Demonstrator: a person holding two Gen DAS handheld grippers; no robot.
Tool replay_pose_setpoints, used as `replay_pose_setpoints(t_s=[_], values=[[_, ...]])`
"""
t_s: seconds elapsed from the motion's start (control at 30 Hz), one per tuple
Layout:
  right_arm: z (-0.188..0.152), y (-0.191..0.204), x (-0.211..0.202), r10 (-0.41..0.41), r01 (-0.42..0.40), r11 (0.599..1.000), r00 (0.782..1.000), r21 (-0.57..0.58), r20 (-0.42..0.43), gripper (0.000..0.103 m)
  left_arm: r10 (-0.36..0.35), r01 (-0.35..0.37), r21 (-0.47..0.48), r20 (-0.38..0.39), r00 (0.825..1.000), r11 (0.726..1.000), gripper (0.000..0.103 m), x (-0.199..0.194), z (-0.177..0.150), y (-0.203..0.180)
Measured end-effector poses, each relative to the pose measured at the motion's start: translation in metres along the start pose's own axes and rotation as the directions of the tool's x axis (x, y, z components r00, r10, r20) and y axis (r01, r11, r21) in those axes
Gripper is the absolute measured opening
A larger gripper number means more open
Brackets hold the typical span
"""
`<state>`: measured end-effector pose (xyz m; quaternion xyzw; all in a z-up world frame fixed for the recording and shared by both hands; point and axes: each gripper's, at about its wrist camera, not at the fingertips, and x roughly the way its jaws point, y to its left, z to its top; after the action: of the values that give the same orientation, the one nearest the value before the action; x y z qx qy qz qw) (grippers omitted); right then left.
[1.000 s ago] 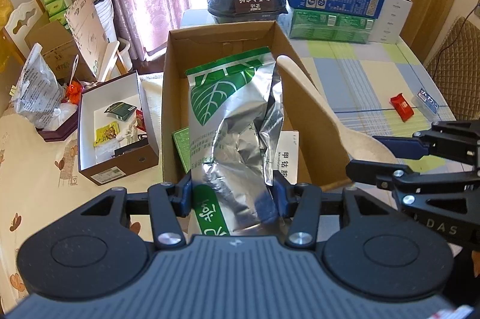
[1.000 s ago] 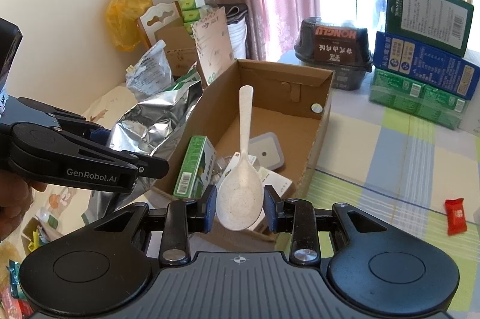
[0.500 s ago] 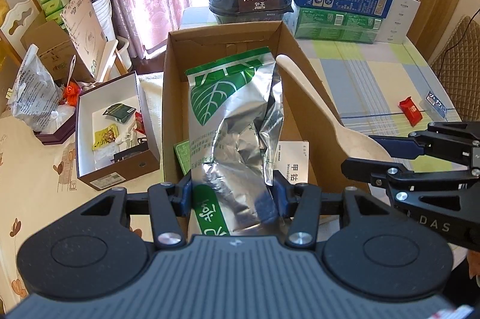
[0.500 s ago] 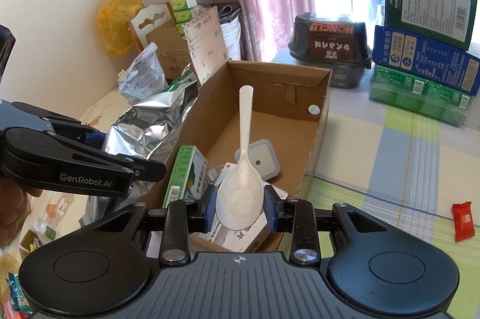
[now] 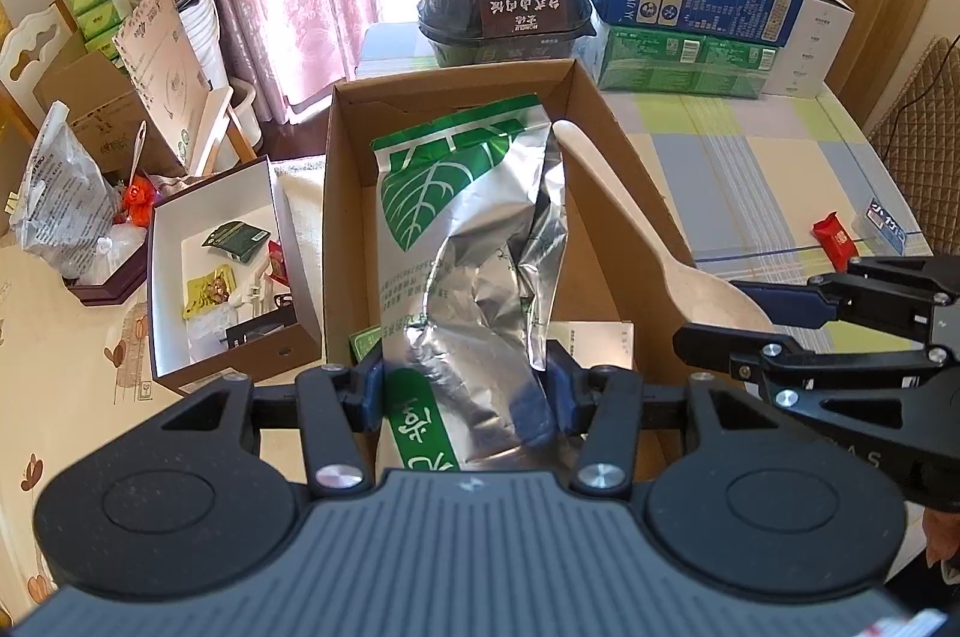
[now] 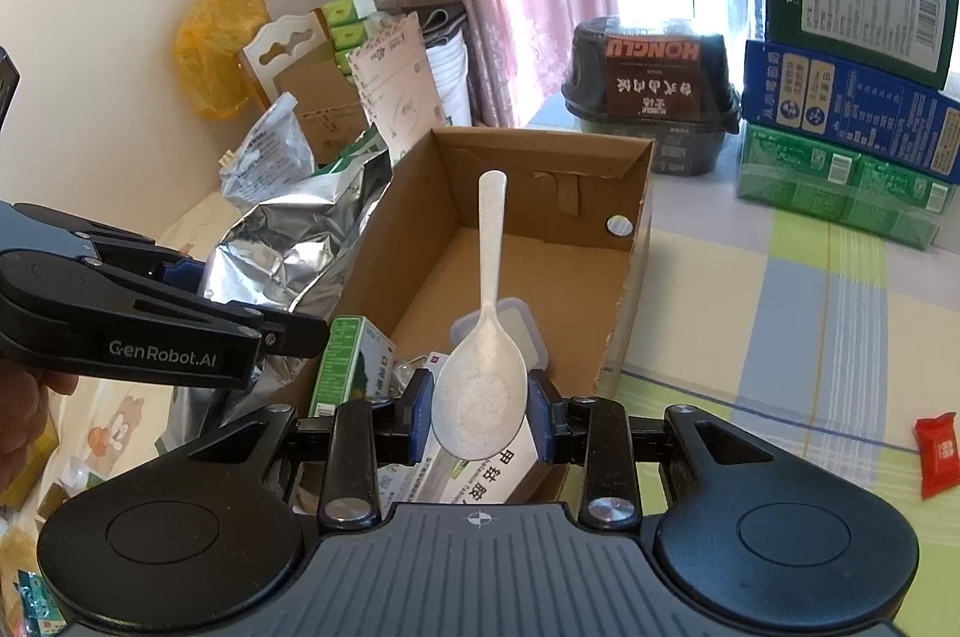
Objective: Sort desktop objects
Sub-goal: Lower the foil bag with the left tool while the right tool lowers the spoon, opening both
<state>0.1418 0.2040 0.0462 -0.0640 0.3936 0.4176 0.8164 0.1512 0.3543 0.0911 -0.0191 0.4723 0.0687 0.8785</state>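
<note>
Both grippers closer over cardboard box [image 5: 624, 169] now. Left gripper [image 5: 462, 385] clamps foil bag [image 5: 468, 241], right gripper [image 6: 480, 412] clamps spoon [image 6: 483, 385]. Neither dropped in yet; red packet [image 6: 937, 451] left on table [image 6: 780, 289].

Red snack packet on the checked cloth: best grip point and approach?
The red snack packet lies flat and alone on the tablecloth, so I'd come from straight above and pinch across its narrow width near the middle. Its crimped end is a likely fallback. Both the left gripper and the right gripper are full now.
</note>
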Motion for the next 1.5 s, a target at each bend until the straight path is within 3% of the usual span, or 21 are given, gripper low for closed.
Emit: replay_pose_setpoints(t_s=[1.0, 1.07, 1.5], values=[[0.003, -0.014, 0.022, 0.000, 0.001, 0.999, 1.000, 0.038, -0.007, 0.030, -0.009, 0.009, -0.011, -0.031, 0.999, 1.000, 0.047, 0.039, 0.010, 0.004], [0.002, -0.014, 0.022, -0.001, 0.002, 0.999, 1.000, 0.038, -0.008, 0.030, -0.013, 0.013, -0.026, -0.023, 1.000, 1.000, 0.051, 0.040, 0.010, 0.006], [0.002, -0.008, 0.026, 0.015, -0.015, 0.999, 1.000, 0.037, -0.015, 0.030, 0.022, -0.022, -0.033, -0.007, 1.000, 0.999, 0.048, 0.032, 0.006, 0.016]])
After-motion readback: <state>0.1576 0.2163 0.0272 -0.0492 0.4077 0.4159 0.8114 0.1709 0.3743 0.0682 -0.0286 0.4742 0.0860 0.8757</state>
